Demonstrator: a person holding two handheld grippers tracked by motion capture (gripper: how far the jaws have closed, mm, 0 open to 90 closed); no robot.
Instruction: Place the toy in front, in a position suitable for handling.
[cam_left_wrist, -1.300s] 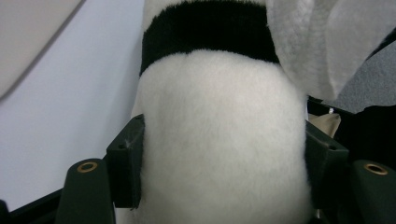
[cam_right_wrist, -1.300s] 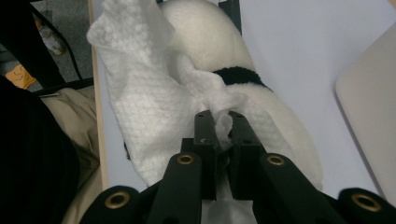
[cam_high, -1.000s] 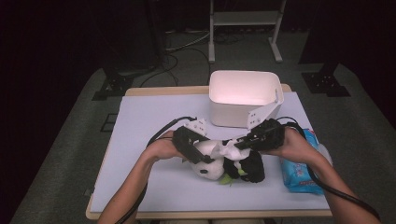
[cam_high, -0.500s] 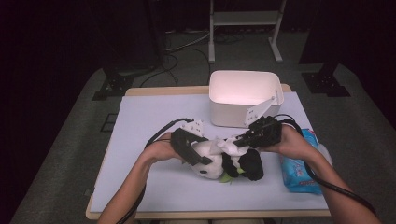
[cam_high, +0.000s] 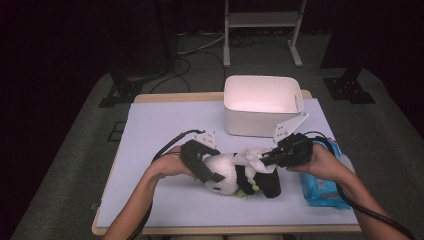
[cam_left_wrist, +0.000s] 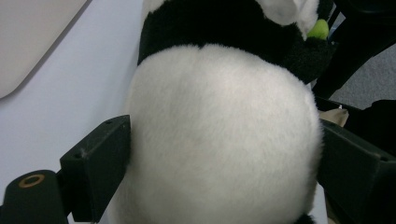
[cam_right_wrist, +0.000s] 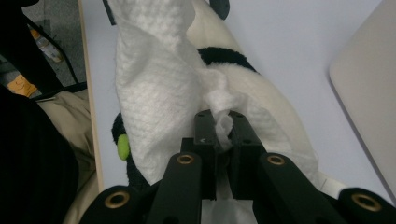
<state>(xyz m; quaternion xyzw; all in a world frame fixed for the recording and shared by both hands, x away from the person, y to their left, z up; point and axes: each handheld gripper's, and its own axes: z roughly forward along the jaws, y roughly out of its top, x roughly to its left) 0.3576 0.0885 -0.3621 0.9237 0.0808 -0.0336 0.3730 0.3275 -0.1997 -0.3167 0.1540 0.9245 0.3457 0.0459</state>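
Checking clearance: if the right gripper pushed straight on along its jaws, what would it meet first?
The right gripper, shut on a white textured wipe, points at the black-and-white plush panda lying just beyond. It would likely press the wipe into the panda's white fur first; depth is unclear, but they look nearly touching.

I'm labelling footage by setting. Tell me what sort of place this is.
Probably a recording studio or lab, not a home: a table with a pale mat stands on grey carpet amid dark surroundings, with stand bases and cables on the floor and a metal rack behind.
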